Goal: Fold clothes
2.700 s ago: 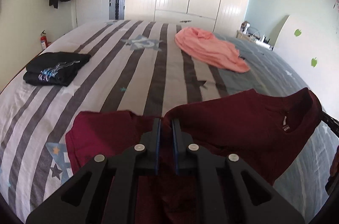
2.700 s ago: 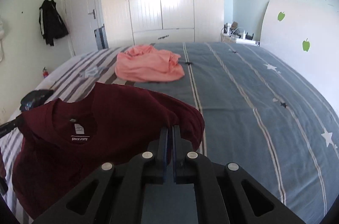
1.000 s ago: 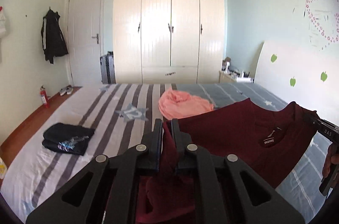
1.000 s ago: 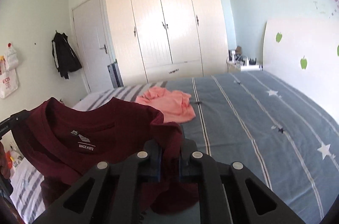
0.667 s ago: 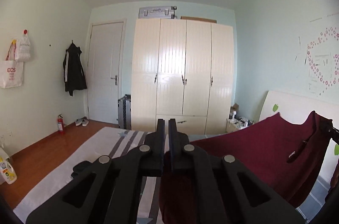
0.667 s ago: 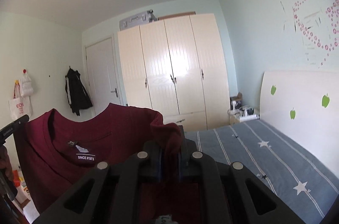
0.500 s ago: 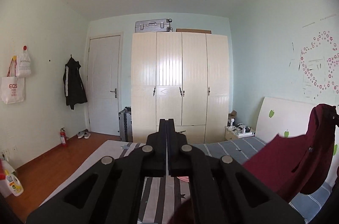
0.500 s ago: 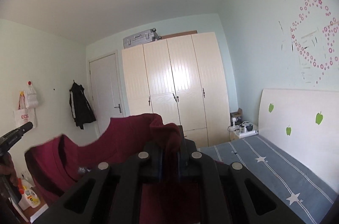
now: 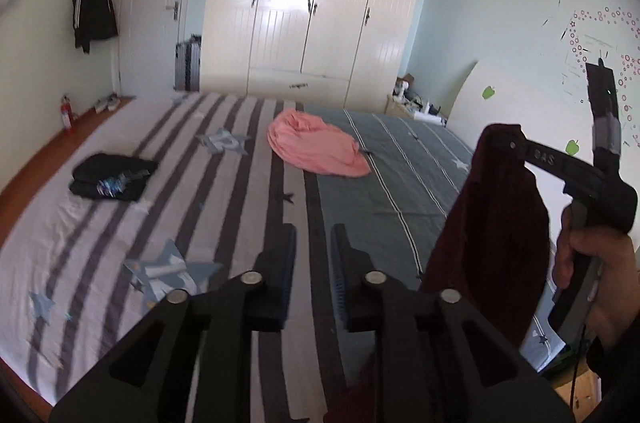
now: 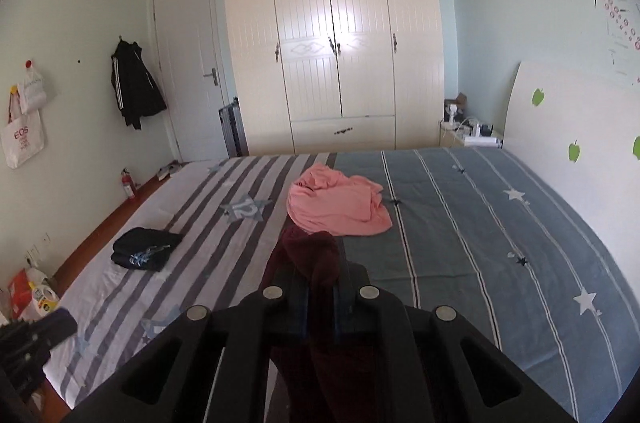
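A: Left wrist view. Left gripper (image 9: pixel 313 263) empty, jaws opening, nothing between them. Bed (image 9: pixel 240 223) below it.

B: Where's the shirt?

A: Maroon shirt (image 9: pixel 496 223) hangs in the air at the right, pinched by the right gripper (image 9: pixel 506 143); a hand (image 9: pixel 592 271) holds that tool. Shirt dangles bunched from one point, above the near edge of the bed.

B: Progress?

A: My reading: one black garment (image 9: pixel 112 177) lies folded on the striped side, so that one is done. Pink garment (image 9: pixel 316 147) lies crumpled mid-bed, untouched. The maroon one is in hand, no fold made yet.

B: Right wrist view?

A: Right gripper (image 10: pixel 320 287) clamped on a wad of maroon shirt (image 10: pixel 312 259), cloth spilling down between the fingers. Black garment (image 10: pixel 144 249) left, pink garment (image 10: pixel 340 205) ahead, well apart. The bed (image 10: pixel 500 243) carries only those two.

B: Count?

A: Three garments: one folded, one held, one waiting. Two grippers. One jacket (image 10: pixel 134 83) on the wall, not counted as part of the job.
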Tool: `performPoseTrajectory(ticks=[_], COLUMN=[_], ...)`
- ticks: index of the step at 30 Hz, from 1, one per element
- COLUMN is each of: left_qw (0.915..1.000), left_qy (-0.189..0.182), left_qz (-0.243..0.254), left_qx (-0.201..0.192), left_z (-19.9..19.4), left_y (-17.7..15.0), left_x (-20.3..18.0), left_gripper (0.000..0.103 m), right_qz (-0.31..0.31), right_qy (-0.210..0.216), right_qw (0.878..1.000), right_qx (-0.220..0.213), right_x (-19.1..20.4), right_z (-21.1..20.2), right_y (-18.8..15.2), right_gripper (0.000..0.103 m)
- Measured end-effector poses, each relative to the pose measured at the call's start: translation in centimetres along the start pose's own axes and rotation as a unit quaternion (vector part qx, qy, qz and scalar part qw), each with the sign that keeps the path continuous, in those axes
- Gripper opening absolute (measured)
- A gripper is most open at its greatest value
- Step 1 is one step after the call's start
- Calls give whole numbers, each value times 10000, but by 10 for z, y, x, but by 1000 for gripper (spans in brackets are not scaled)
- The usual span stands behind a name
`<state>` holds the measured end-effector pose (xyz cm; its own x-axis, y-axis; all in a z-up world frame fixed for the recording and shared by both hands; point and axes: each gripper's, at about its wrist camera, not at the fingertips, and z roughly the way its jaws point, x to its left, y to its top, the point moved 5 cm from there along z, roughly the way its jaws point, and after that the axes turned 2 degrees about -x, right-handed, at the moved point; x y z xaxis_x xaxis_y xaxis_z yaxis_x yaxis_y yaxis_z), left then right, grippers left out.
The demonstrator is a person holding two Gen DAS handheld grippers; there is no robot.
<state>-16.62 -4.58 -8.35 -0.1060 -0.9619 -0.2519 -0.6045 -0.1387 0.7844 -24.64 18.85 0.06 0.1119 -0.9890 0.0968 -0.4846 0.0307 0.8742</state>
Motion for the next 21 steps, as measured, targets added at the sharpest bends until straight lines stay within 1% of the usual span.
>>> performPoseTrajectory(ticks=[1, 2, 4, 6, 9, 13, 15, 16, 19, 21], left_qw=[9998, 9996, 9988, 9971, 9929, 9851, 9809, 9790, 9779, 9756], left_qy=[-80, -110, -159, -299, -566, -848, -972, -1060, -996, -1161], left_qz=[-51, -47, 8, 10, -47, -137, -203, -244, -171, -76], left_qx=[149, 250, 454, 697, 1041, 1491, 1671, 1726, 1828, 1860], left_z=[22, 39, 71, 101, 145, 202, 226, 236, 257, 259], left_y=[-20, -41, -80, -106, -133, -163, -173, -176, -186, -192], left_x=[1, 1, -5, -17, -38, -64, -74, -78, -85, -95], left_gripper=[52, 55, 56, 56, 59, 62, 62, 62, 62, 57], right_qz=[16, 42, 49, -21, -106, -84, 44, 59, 61, 64], right_qy=[-33, 47, 161, 157, 92, 46, 132, 127, 127, 103], right_qw=[9999, 9997, 9993, 9989, 9979, 9973, 9977, 9978, 9982, 9983], right_qx=[114, 218, 333, 449, 638, 726, 661, 645, 584, 573], right_x=[-7, -14, -26, -33, -54, -86, -100, -106, -121, -126], right_z=[20, 42, 78, 104, 139, 167, 171, 173, 176, 176], right_y=[-10, -21, -41, -56, -84, -114, -122, -124, -130, -131], right_gripper=[7, 7, 7, 7, 7, 7, 7, 7, 7, 7])
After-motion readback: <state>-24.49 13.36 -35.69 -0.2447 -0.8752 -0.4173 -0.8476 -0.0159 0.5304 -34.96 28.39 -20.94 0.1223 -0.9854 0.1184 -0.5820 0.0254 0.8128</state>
